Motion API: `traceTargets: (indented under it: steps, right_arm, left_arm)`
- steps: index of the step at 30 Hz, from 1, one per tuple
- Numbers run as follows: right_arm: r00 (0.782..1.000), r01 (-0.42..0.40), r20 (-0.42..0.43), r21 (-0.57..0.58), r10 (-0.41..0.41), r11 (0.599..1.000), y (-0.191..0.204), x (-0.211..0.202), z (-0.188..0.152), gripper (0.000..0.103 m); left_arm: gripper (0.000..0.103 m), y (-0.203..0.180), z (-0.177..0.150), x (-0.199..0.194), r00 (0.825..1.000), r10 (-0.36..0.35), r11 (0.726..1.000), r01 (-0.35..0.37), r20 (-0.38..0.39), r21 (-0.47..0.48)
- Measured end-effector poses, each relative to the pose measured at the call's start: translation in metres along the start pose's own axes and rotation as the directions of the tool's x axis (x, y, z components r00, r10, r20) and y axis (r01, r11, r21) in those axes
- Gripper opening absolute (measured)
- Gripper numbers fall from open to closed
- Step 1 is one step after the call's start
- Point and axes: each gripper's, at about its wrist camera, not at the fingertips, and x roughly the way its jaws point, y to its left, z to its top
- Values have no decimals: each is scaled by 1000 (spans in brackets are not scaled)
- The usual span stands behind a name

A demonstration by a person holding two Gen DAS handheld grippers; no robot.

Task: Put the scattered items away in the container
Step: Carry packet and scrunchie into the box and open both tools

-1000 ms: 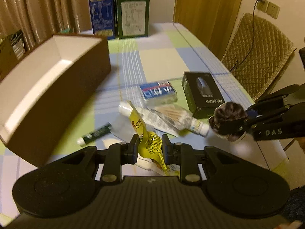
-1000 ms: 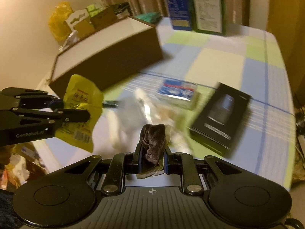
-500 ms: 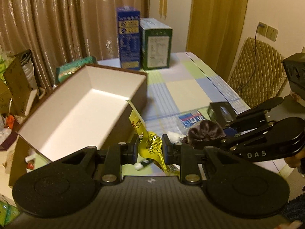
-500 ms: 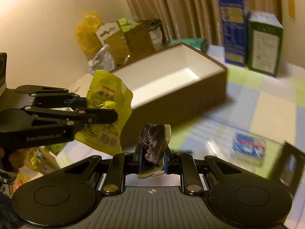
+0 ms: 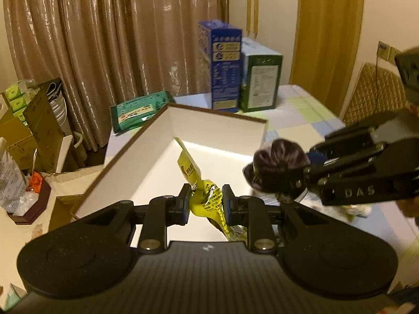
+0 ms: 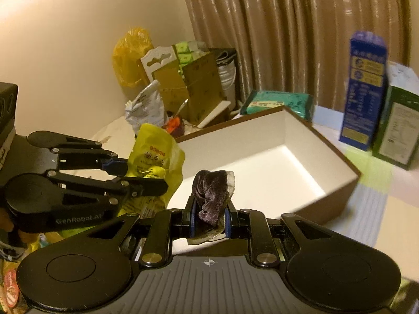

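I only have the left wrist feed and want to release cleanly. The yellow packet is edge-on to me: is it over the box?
Observer: The right wrist view shows the yellow packet broadside, hanging at the near left corner of the box, shut in the left gripper.
Operator: And the dark bundle on my right?
Observer: That dark cloth is pinched in the right gripper; a pale mesh edge shows behind it.
Operator: Anything in the box?
Observer: The right wrist view shows its white floor bare along the far side, which your packet partly hides.

Crumpled yellow packet (image 5: 207, 196) and dark scrunchie (image 6: 213, 196) above empty white-lined box (image 5: 209, 120).
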Motion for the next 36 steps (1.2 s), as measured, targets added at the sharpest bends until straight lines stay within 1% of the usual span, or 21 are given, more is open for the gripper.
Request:
traceTargets:
  steps: [3,6,8,10,14,18,21,24,28,29,30,31,32,33,34,35,36]
  right_arm:
    - [998,22,-51,-14,-23,1000,4,28,4,17]
    - [992,33,-121,-19,-35,999,6,56,4,17]
    - [984,46,-173,-40,-52,998,4,76,3,17]
    - [972,41,-228,-70,-56,997,2,92,2,17]
    - [946,38,-315,-138,-80,990,-3,117,-1,17]
    - [927,29,-365,-151,-83,988,-8,135,-4,17]
    - [915,29,-394,-148,-86,989,-12,146,-6,17]
    - [909,32,-408,-146,-90,989,-13,153,-9,17]
    - [907,33,-411,-151,-93,988,-17,158,-13,18]
    - [907,32,-409,-157,-95,987,-17,159,-14,24]
    - [907,31,-409,-165,-97,986,-18,159,-14,34]
    - [908,41,-403,-181,-112,983,-18,159,-15,40]
    - [911,55,-391,-201,-131,978,-19,157,-16,53]
    - [913,59,-384,-213,-139,975,-20,156,-17,62]
    - [914,57,-381,-222,-141,973,-21,155,-18,65]
    - [914,57,-381,-223,-141,973,-22,155,-17,68]
    - [914,58,-380,-222,-141,973,-24,155,-17,72]
  left_arm:
    - [20,17,2,17,999,1,1000,0,-35,31]
    - [20,33,1,40,996,-5,999,9,-89,46]
    - [20,42,-2,56,991,-24,999,29,-129,42]
    - [20,48,-3,71,986,-38,998,46,-162,46]
    - [20,62,-5,95,969,-91,991,111,-231,76]
    - [20,66,-6,120,945,-127,978,170,-302,119]
    - [20,66,-8,135,932,-131,971,189,-339,144]
    - [20,68,-12,145,916,-148,966,216,-373,146]
    - [20,68,-16,155,904,-155,958,236,-398,163]
    - [20,68,-17,157,903,-150,958,234,-403,168]
    - [20,67,-17,158,901,-148,956,236,-408,175]
    - [20,67,-17,158,901,-148,954,239,-409,181]
    - [24,67,-17,159,903,-140,955,232,-407,187]
    - [26,67,-16,160,905,-124,955,220,-408,198]
    - [29,68,-16,160,906,-119,954,218,-405,208]
    - [35,69,-15,160,908,-119,953,217,-402,209]
    - [38,71,-14,160,908,-118,955,216,-403,205]
